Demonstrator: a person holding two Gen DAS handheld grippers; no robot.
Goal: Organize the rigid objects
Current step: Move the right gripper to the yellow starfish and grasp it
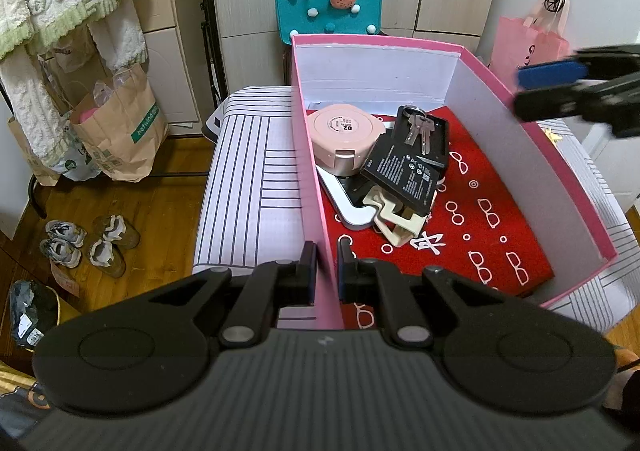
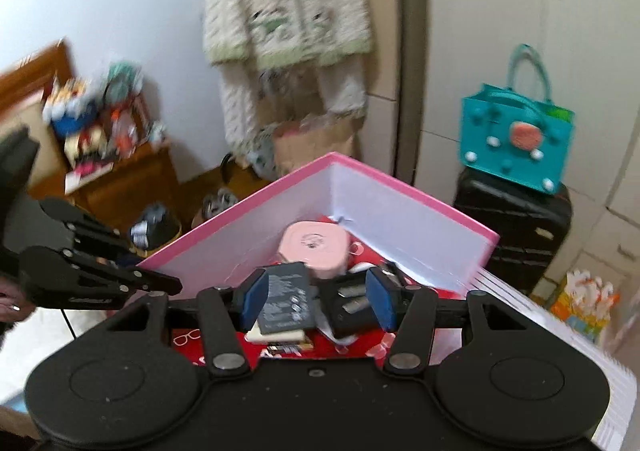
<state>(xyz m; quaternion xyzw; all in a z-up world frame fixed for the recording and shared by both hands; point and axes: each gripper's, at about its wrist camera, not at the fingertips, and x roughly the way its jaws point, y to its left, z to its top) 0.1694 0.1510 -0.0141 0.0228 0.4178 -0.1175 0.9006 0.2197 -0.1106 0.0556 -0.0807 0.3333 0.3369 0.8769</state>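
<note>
Your left gripper (image 1: 324, 271) has its jaws clamped on the pink box (image 1: 536, 155) wall; ahead inside lie a pink case (image 1: 344, 133), battery (image 1: 404, 175), keys (image 1: 418, 129). Your right gripper (image 2: 316, 301) hovers above, jaws apart, empty.

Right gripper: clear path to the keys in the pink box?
Probably yes. The right gripper hangs open and empty above the pink box, which has no lid. The keys lie uncovered on top of the pile. The left gripper is shut on the box's near wall, out of the way.
</note>
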